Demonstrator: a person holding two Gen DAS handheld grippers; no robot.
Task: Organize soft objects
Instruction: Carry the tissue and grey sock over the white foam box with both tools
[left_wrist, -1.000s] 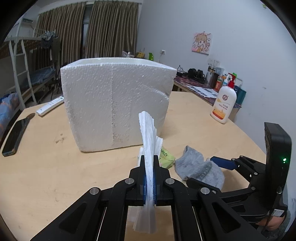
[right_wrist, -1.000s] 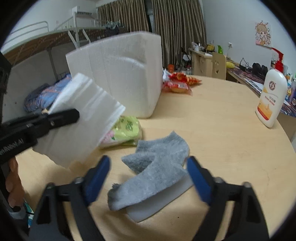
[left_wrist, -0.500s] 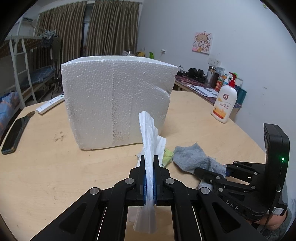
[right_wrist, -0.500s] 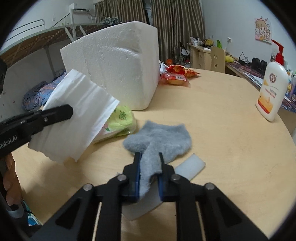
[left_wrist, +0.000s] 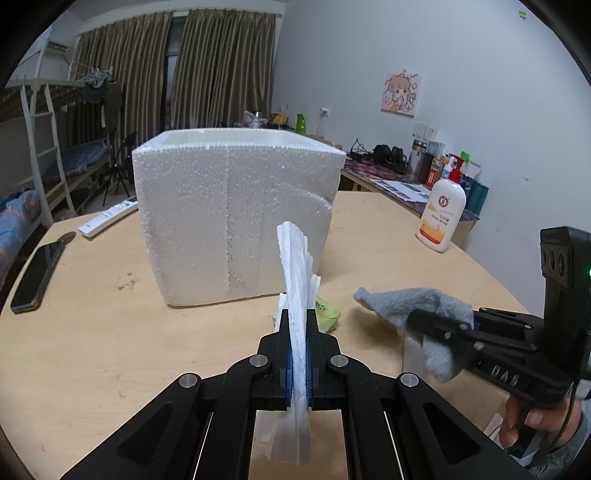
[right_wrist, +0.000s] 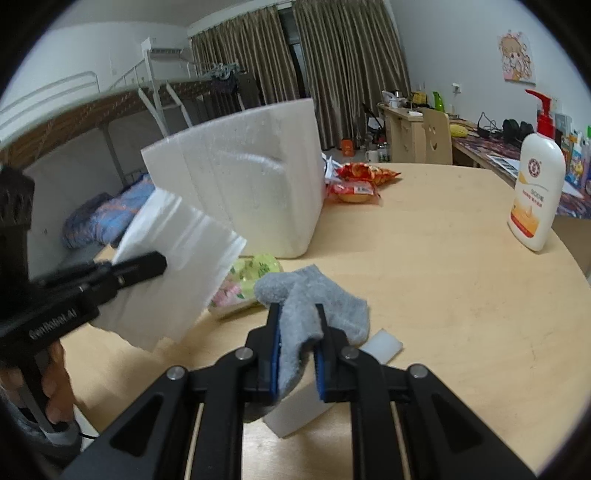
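— Sock (right_wrist: 314, 295) looks limp and light; right gripper (right_wrist: 297, 345) is clenched on its bunched middle, just above the table (right_wrist: 461, 277).
— Left gripper (left_wrist: 299, 354) clamps the floppy tissue stack (left_wrist: 297, 295) mid-sheet, before the foam box (left_wrist: 236, 218).

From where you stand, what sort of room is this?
Probably a dormitory bedroom: a white metal bunk bed with ladder, long brown curtains, and a cluttered wooden desk along the wall beyond the round wooden table.
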